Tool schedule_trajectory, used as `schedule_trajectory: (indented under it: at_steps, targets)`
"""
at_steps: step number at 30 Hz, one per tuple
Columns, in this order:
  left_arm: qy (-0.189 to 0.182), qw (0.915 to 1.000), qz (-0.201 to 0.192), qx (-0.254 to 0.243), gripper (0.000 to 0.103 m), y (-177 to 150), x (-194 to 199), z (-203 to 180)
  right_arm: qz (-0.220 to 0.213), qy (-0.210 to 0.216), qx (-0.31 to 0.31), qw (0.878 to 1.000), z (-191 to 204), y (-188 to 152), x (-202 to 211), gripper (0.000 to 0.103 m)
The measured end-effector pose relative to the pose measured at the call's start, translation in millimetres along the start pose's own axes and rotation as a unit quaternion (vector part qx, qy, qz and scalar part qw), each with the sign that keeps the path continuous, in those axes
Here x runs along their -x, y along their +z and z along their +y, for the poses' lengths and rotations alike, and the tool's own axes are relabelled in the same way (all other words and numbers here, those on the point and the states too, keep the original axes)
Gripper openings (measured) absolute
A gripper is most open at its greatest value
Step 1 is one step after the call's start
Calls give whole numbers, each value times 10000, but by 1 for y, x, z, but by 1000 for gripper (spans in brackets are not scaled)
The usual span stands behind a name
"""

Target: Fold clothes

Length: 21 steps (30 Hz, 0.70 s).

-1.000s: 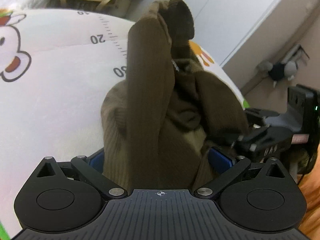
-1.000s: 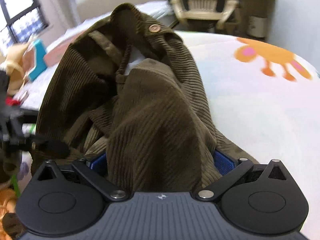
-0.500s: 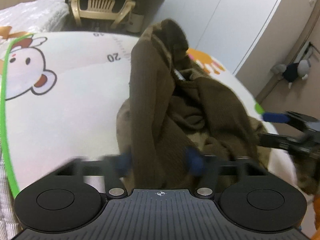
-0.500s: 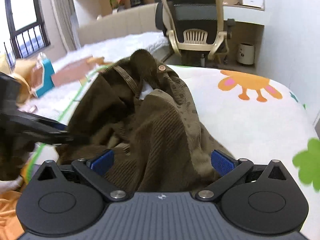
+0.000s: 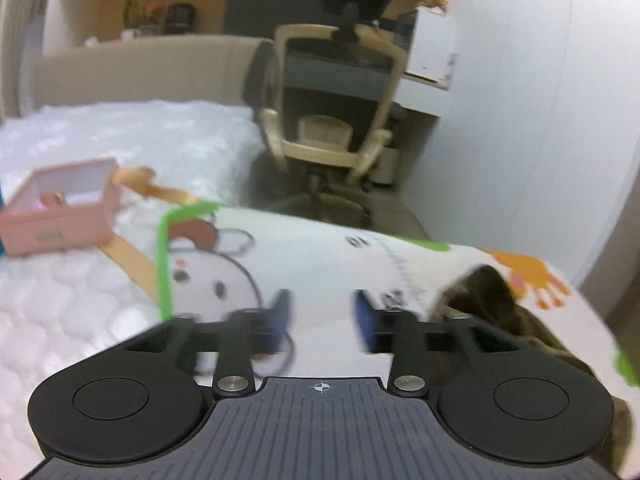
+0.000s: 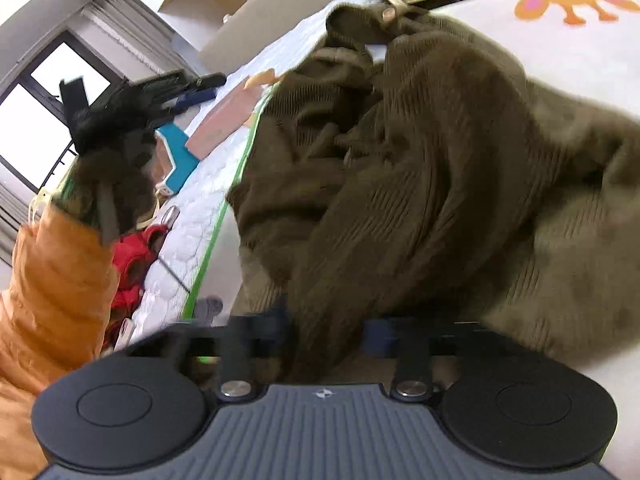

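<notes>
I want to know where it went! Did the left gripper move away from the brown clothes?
Yes. The left gripper let go and swung left: the brown corduroy garment that filled its view now sits at the right edge, on the cartoon mat.

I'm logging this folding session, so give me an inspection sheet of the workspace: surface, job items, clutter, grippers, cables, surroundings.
Surface: white cartoon-printed play mat with a green border, laid over a white quilted bed cover.
Job's things: brown corduroy garment, crumpled in a heap on the mat, not folded.
Clutter: pink open-topped box on the quilt; a teal and white item and a red item near the mat's edge.
Grippers: left gripper open, nothing between its fingers; right gripper closed on a fold of the garment, though blurred.
Cables: nothing seen.
Surroundings: beige office chair at a desk; orange padded sleeve.
</notes>
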<state>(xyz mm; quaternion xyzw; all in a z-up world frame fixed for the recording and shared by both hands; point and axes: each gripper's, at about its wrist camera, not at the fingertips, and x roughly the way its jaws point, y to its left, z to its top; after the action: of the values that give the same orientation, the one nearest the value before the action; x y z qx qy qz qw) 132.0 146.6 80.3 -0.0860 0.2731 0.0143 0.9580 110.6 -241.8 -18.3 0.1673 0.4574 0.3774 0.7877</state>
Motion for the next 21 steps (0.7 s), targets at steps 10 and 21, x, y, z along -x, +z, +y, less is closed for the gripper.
schedule_trajectory:
  at_steps: [10,21]
  targets:
    - [-2141,9524,750,-2034,95,-77,11,-130,-2157,-3510,1657,8960,-25,89,73,10]
    - [-1694,9160,835,-3541,16,-118,-10,-158,-1358,-3228,1733,9205,-45,86,57,72]
